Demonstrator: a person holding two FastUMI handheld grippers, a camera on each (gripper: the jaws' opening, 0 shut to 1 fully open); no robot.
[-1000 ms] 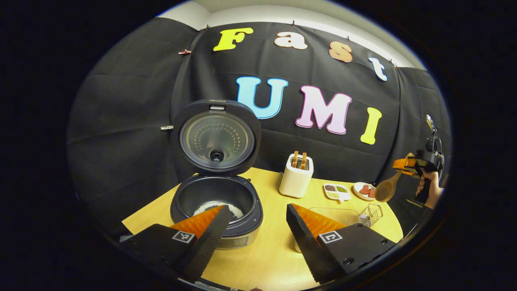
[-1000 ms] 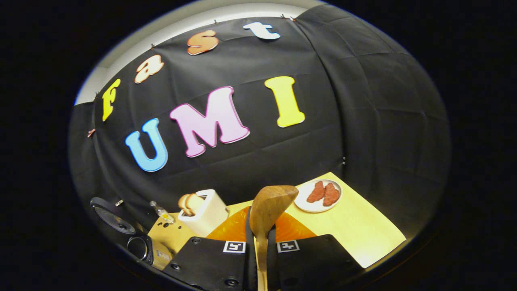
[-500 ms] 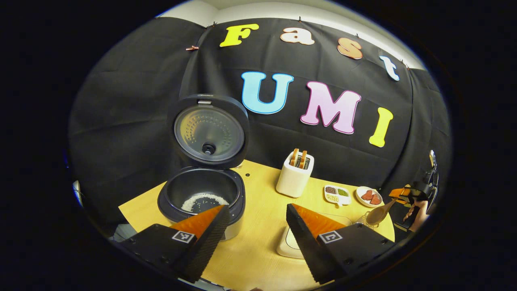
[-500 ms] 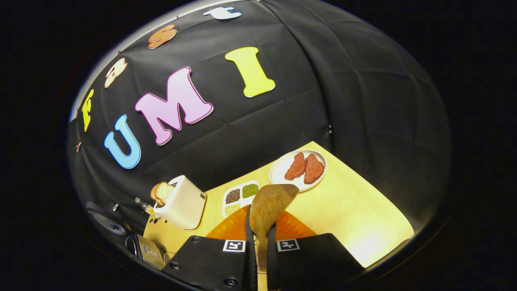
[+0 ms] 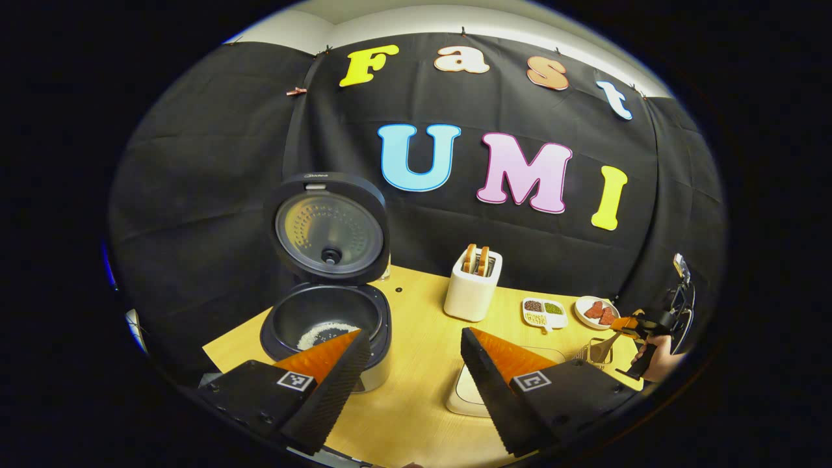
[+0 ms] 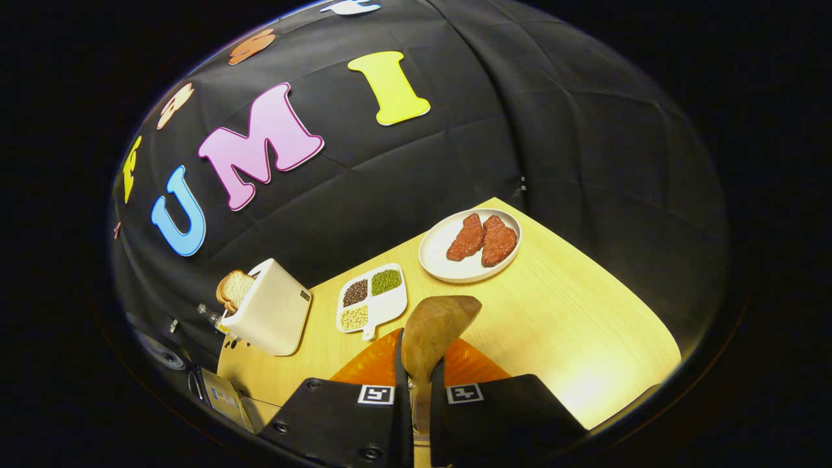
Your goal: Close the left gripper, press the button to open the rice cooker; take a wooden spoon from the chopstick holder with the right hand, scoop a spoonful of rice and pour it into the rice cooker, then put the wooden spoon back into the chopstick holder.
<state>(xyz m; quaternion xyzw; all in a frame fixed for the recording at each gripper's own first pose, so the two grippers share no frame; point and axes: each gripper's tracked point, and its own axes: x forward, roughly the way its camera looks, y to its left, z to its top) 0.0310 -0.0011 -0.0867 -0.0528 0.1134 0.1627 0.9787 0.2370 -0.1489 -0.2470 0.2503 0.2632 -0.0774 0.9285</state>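
Wooden spoon [image 6: 432, 335] sits clamped between the right gripper [image 6: 416, 383] fingers, bowl over the table [image 6: 572, 338] near its right edge. The left gripper [image 5: 409, 361] hangs spread wide before the open rice cooker [image 5: 328, 305] at the left edge.

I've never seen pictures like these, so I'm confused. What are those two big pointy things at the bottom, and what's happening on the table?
Those pointy things are the fingers of a claw that a person holds, one in each hand. A camera rides on each claw, so you get two pictures.

In the left gripper view, the left claw is open and holds nothing. On the yellow table stands a rice cooker, lid up, with some rice inside. Nearby are a toaster, a snack tray and a plate.

In the right gripper view, the right claw pinches a wooden spoon.
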